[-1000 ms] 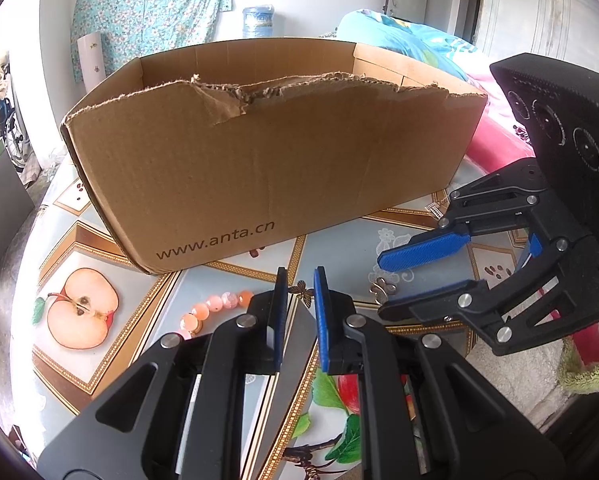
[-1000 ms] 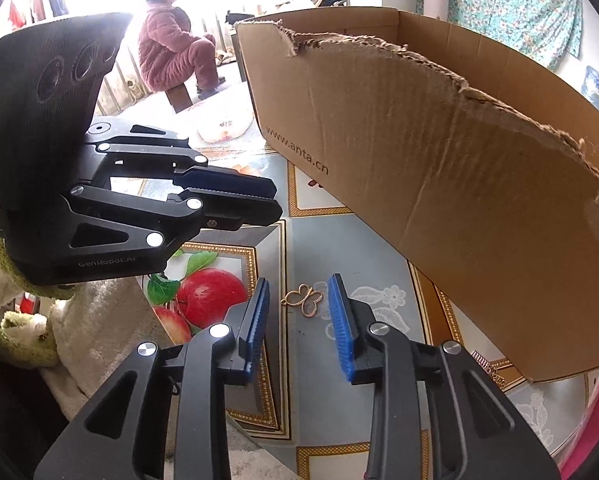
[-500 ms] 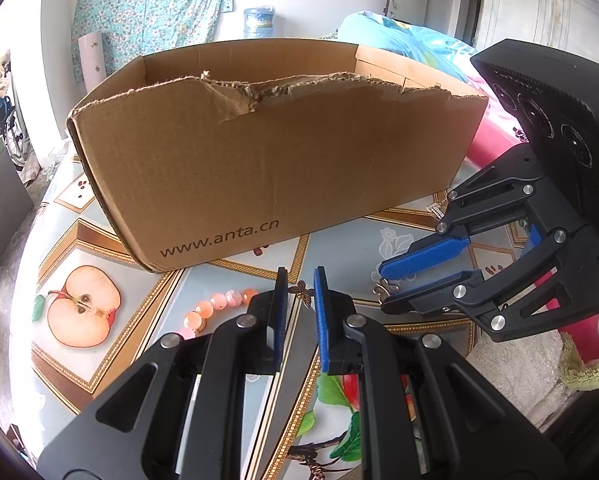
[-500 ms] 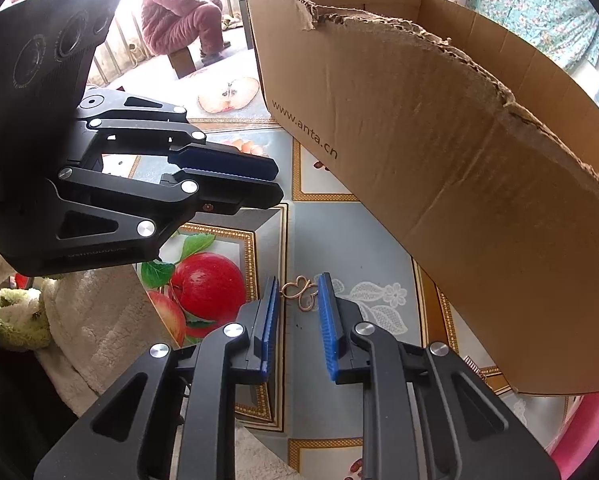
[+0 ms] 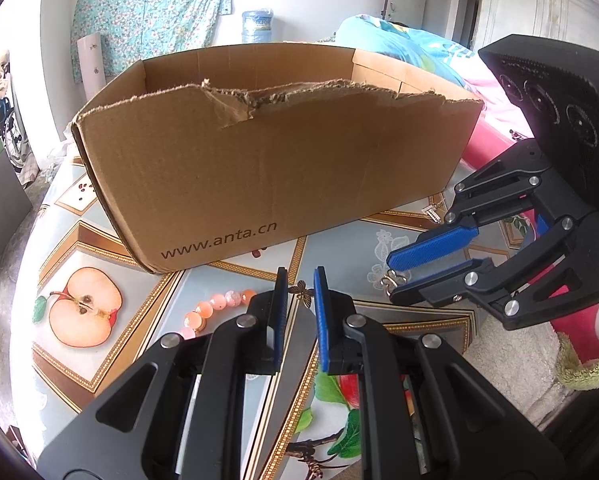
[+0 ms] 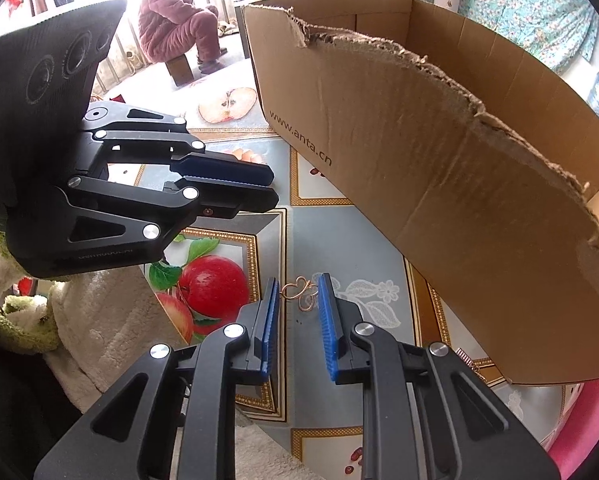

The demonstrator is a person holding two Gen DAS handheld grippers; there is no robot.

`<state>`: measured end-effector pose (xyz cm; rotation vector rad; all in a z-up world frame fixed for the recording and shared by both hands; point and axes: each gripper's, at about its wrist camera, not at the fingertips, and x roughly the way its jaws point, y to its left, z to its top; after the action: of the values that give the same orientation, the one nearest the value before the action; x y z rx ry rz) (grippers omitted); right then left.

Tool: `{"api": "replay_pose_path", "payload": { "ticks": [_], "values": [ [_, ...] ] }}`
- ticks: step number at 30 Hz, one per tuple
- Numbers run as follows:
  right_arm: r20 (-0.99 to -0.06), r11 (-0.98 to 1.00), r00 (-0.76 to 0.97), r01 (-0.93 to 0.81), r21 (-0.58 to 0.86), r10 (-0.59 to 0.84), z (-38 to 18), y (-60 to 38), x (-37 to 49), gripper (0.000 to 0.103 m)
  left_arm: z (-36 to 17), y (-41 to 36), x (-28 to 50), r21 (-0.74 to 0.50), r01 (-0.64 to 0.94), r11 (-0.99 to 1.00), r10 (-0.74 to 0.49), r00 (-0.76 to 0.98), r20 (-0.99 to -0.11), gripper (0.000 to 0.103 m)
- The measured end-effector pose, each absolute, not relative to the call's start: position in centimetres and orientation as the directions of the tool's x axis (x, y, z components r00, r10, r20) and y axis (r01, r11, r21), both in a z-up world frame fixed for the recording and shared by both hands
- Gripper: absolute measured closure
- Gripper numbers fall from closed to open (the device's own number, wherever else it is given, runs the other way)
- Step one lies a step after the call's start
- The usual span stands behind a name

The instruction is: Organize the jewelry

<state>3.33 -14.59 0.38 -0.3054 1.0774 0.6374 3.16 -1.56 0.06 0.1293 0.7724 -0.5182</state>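
gold wire clasp [image 6: 301,293] is lying on the table [image 6: 351,248] between the right gripper [image 6: 298,307]'s parted pads; closing off-centre risks flicking it; left gripper [image 5: 300,300] is hovering slightly apart, empty.

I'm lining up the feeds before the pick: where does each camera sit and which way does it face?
Left wrist: on the left gripper, facing the cardboard box side-on over the pink beads; the right gripper enters from the right.
Right wrist: on the right gripper, looking down at the gold clasp between its fingers; the left gripper shows at left.
Shared: box, clasp, fruit-print tablecloth.
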Motion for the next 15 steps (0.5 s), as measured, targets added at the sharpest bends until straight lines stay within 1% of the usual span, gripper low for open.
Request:
{"api": "replay_pose_path", "payload": {
  "ticks": [5,12,15],
  "values": [
    [-0.846,0.792,0.377,-0.605,0.084,0.377,3.4,-15.6,2.5,0.083,2.1,-1.3,2.2,-0.101,0.503,0.858,-0.432,0.603,-0.670,0.091],
    [-0.737,0.804,0.496,-0.584,0.107,0.458,9.8,-17.8,1.8,0.083,8.0,-0.7,0.7,-0.120,0.536,0.836,-0.502,0.657,-0.562,0.091],
    [-0.688,0.817,0.554,-0.568,0.101,0.470,12.2,-19.0,2.6,0.083,10.0,-0.6,1.6,-0.139,0.540,0.830,-0.522,0.664,-0.535,0.091]
  ]
}}
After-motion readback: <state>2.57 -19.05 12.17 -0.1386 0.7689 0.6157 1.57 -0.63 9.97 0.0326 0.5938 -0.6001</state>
